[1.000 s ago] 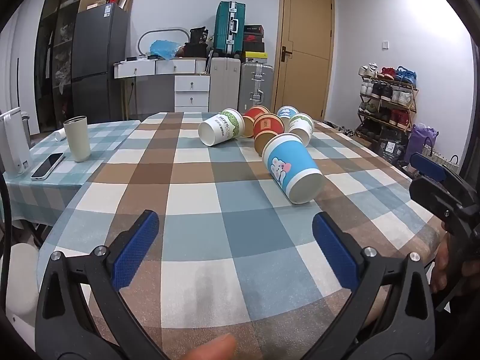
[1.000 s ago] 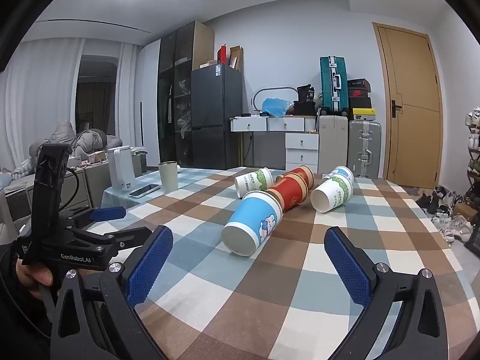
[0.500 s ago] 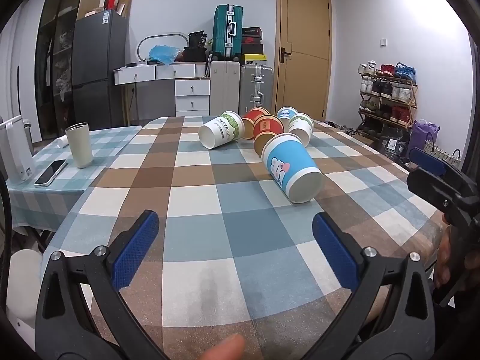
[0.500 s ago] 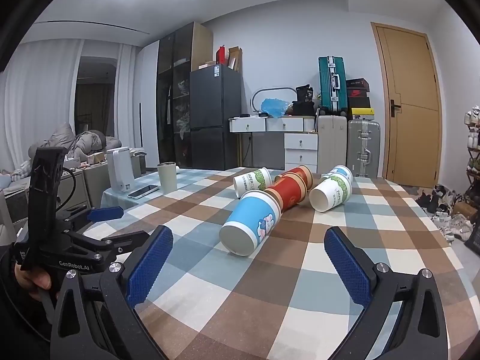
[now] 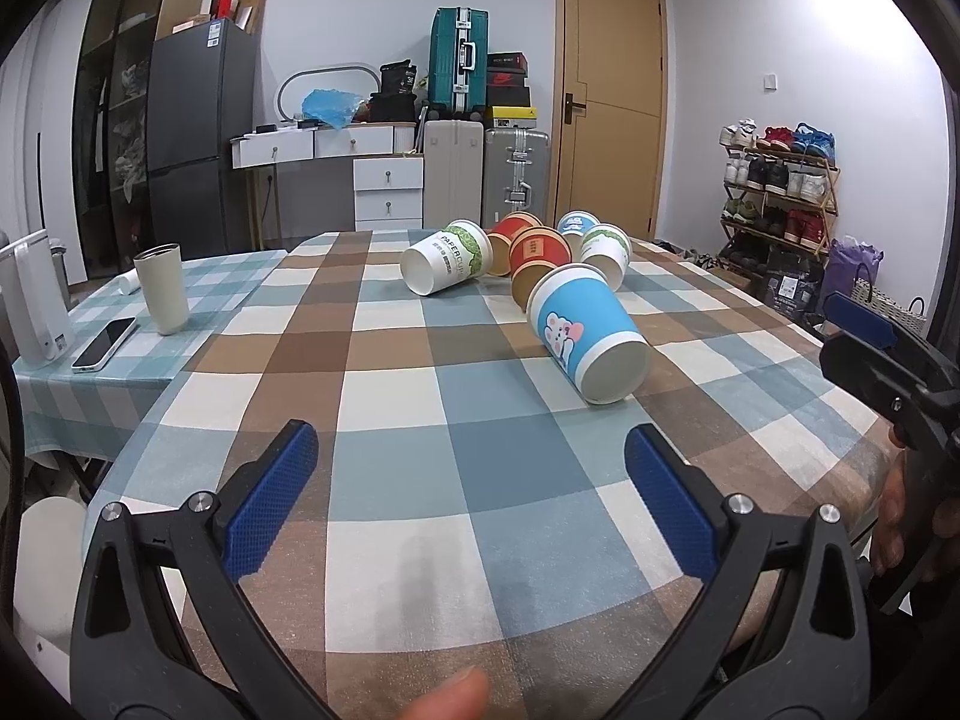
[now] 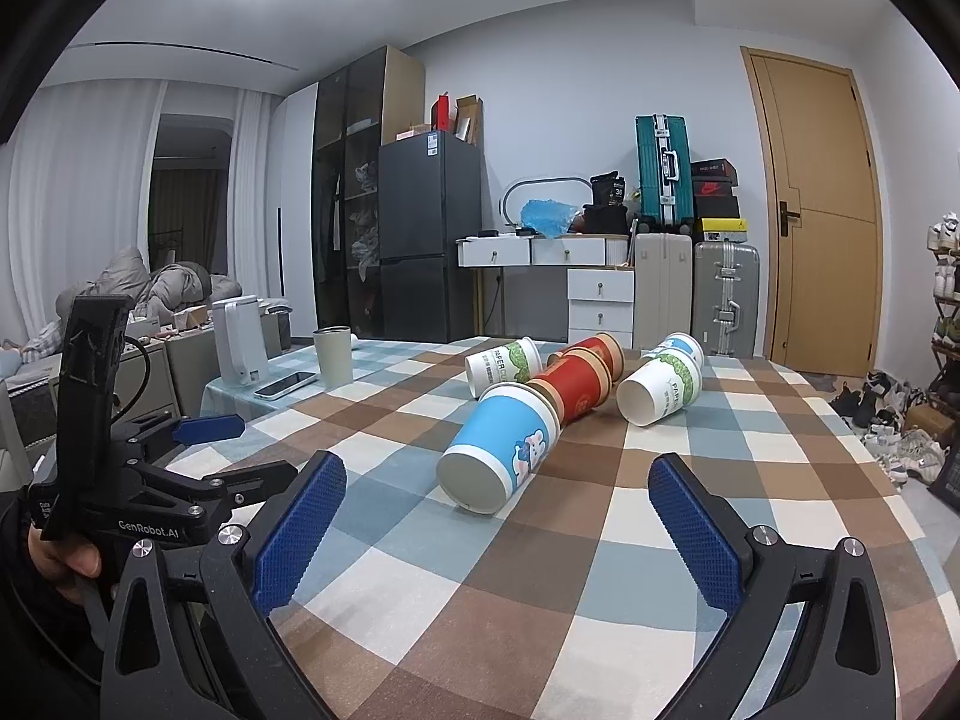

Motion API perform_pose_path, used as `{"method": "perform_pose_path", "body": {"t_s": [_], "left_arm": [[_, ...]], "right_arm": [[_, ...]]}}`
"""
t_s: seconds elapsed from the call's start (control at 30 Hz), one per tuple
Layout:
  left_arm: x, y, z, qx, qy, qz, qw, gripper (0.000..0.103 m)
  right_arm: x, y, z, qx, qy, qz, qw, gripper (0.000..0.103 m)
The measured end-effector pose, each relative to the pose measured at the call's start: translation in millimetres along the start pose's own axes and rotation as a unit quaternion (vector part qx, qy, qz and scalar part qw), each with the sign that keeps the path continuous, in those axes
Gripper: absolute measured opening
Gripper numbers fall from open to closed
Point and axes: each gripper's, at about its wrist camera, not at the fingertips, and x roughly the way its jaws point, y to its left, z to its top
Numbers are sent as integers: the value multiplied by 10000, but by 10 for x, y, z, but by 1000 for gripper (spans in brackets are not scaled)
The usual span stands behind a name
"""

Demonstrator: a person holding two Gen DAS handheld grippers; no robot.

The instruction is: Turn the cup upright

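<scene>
Several paper cups lie on their sides on the checked tablecloth [image 5: 420,468]. The nearest is a blue cup with a cartoon animal [image 5: 585,339], its mouth toward me; it also shows in the right wrist view [image 6: 501,447]. Behind it lie two red cups [image 5: 537,255], two white and green cups [image 5: 447,264] and a small blue one [image 5: 576,222]. My left gripper [image 5: 474,489] is open and empty, short of the blue cup. My right gripper [image 6: 495,531] is open and empty, just in front of that cup.
An upright beige tumbler [image 5: 161,288], a phone [image 5: 103,343] and a white appliance [image 5: 33,300] stand on the lower table at the left. The table's right edge [image 5: 840,420] is near the right gripper's handle. Suitcases, drawers, fridge and a shoe rack line the walls.
Both grippers have shifted slightly; the left view has dropped a little and drawn nearer the table. The cups have not moved. Both grippers stay open.
</scene>
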Motion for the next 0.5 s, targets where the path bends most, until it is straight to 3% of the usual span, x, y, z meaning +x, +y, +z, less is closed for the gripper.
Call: {"method": "perform_pose_path", "body": {"t_s": [0.5], "left_arm": [[4, 12, 6, 3, 5, 0, 10000, 102]], "right_arm": [[10, -8, -15, -8, 54, -14, 10000, 103]]}}
